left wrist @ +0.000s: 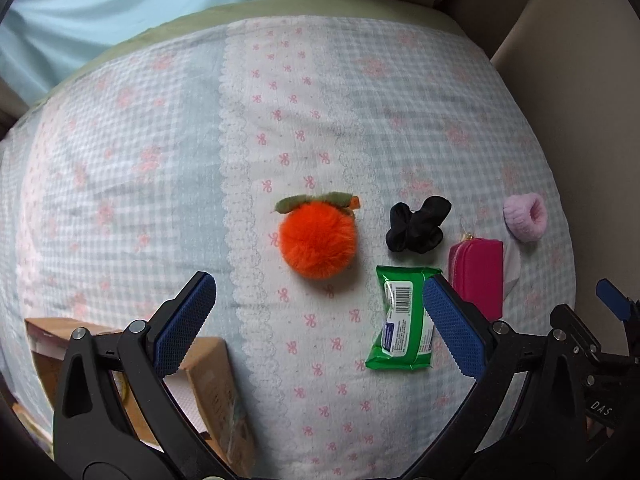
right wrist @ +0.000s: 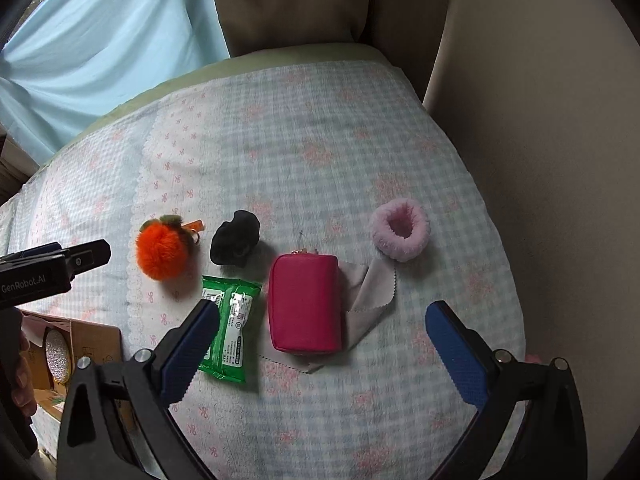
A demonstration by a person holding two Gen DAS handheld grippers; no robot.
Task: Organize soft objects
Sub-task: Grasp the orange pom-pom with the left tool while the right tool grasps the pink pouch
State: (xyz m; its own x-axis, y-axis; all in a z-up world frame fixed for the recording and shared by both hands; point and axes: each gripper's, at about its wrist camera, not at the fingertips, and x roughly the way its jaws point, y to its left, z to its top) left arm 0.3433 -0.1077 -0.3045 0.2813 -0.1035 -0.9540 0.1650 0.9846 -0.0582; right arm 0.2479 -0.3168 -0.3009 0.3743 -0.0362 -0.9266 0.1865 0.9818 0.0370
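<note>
On the patterned bedspread [left wrist: 160, 140] lie an orange fluffy pom-pom [left wrist: 317, 242] [right wrist: 160, 252], a black scrunchie [left wrist: 418, 224] [right wrist: 236, 244], a green wipes pack [left wrist: 402, 322] [right wrist: 230, 336], a magenta pouch [left wrist: 478, 278] [right wrist: 306, 304], a grey cloth [right wrist: 370, 294] and a pink fuzzy scrunchie [left wrist: 525, 216] [right wrist: 400, 234]. My left gripper [left wrist: 316, 316] hangs open just short of the pom-pom, its right finger over the wipes pack. My right gripper [right wrist: 324, 344] is open, hovering over the near end of the pouch. Neither holds anything.
A cardboard box [left wrist: 216, 392] [right wrist: 80, 348] with items inside sits at the bed's near left edge. A beige headboard [right wrist: 340, 4] and a light blue curtain [right wrist: 100, 52] stand beyond the bed. A hand [right wrist: 20, 376] shows at the left.
</note>
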